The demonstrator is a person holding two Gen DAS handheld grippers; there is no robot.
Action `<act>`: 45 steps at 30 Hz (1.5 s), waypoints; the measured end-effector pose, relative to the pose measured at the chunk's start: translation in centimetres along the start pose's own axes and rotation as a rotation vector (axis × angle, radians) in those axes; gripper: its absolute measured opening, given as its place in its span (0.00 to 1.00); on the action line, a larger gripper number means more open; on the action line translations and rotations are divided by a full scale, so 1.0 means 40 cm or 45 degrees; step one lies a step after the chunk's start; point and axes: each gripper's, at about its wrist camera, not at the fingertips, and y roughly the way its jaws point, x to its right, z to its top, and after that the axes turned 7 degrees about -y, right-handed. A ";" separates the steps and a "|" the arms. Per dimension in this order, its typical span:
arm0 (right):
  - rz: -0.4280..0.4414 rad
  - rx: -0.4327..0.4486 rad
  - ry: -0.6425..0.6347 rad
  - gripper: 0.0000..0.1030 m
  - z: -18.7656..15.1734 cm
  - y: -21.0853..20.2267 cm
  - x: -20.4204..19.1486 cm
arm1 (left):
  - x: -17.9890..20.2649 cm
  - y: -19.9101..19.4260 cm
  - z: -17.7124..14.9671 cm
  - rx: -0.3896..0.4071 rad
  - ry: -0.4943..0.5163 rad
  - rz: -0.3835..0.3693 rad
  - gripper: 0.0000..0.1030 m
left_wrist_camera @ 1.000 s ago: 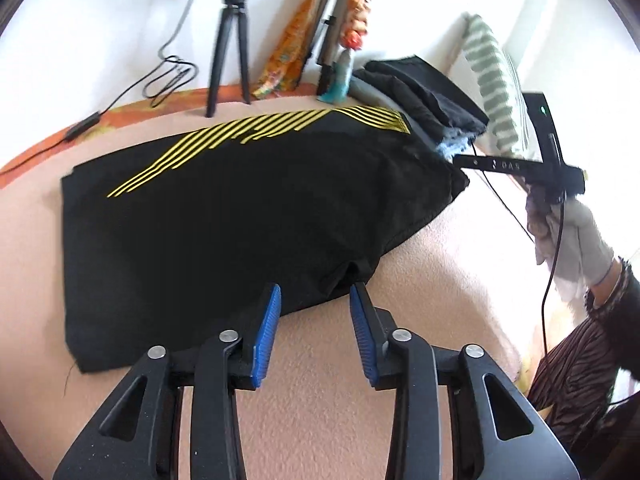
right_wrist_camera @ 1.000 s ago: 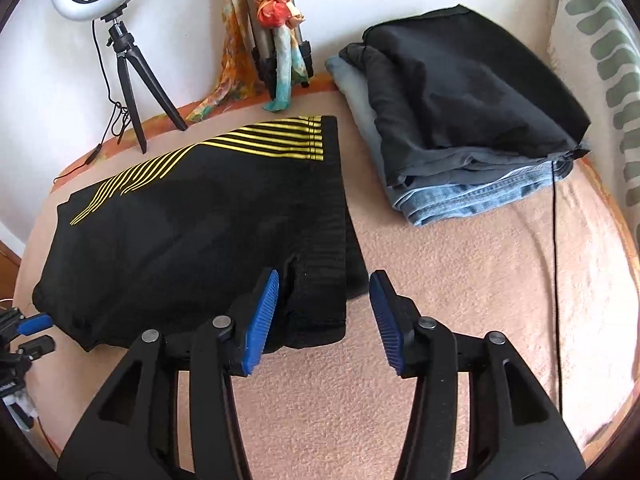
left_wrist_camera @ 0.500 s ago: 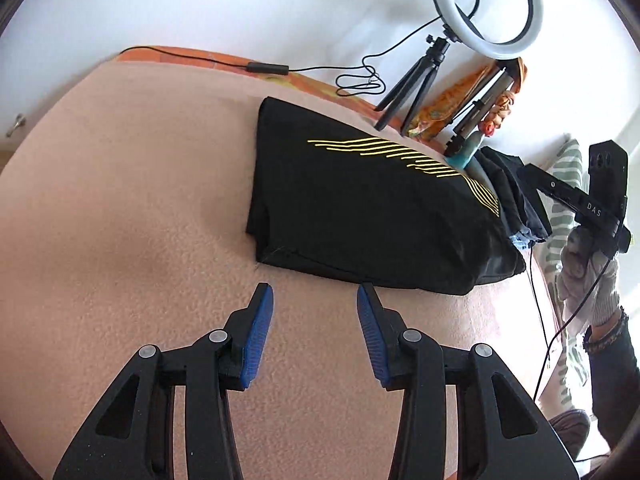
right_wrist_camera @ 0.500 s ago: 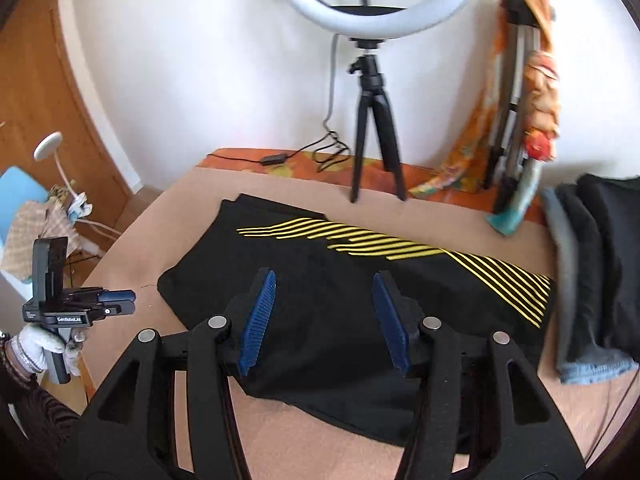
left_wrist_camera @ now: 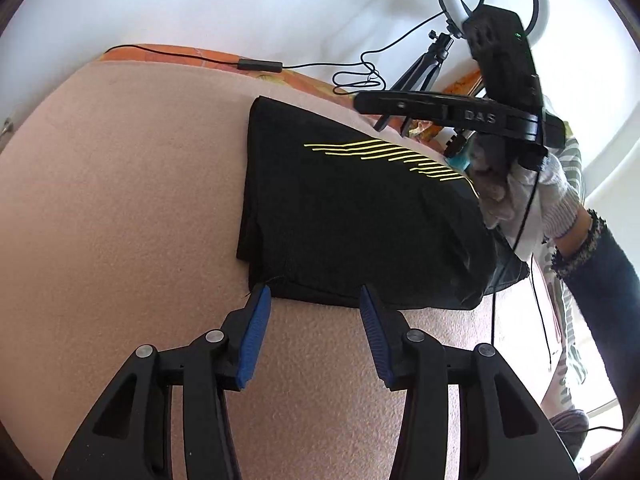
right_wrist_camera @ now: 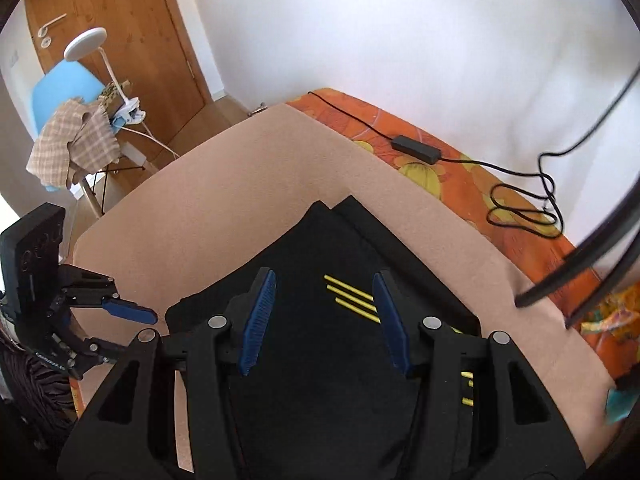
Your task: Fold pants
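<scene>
The black pants [left_wrist_camera: 352,216] with yellow stripes lie folded flat on the beige blanket [left_wrist_camera: 120,200]. My left gripper [left_wrist_camera: 312,300] is open and empty, its tips at the near edge of the pants, by the near left corner. My right gripper [right_wrist_camera: 324,284] is open and empty, hovering over the pants [right_wrist_camera: 320,344] near their far left end. In the left wrist view the right gripper [left_wrist_camera: 362,103] is held by a gloved hand above the far edge of the pants. In the right wrist view the left gripper [right_wrist_camera: 132,314] shows at the left.
A ring light on a tripod [left_wrist_camera: 424,68] stands at the far edge, with a black cable [left_wrist_camera: 260,66] along the orange sheet [right_wrist_camera: 400,152]. A blue chair [right_wrist_camera: 64,92] with a checked cloth and a wooden door [right_wrist_camera: 112,20] are beyond the bed's left end.
Both grippers have swung left along the pants. The left gripper dropped to the near left edge of the pants. The right gripper moved over the far left end. Both stayed open.
</scene>
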 end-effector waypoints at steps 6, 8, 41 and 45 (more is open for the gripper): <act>0.038 -0.054 -0.090 0.52 0.091 0.139 0.003 | -0.010 -0.004 0.010 0.010 -0.019 -0.007 0.50; 0.042 -0.073 -0.094 0.52 0.102 0.178 0.009 | -0.018 -0.003 0.012 0.004 -0.036 -0.015 0.50; -0.103 0.016 0.050 0.46 0.103 0.112 0.046 | -0.095 0.035 0.035 -0.023 -0.465 -0.186 0.56; -0.053 0.063 0.203 0.51 0.048 0.009 0.051 | -0.095 0.043 0.042 0.020 -0.551 -0.171 0.56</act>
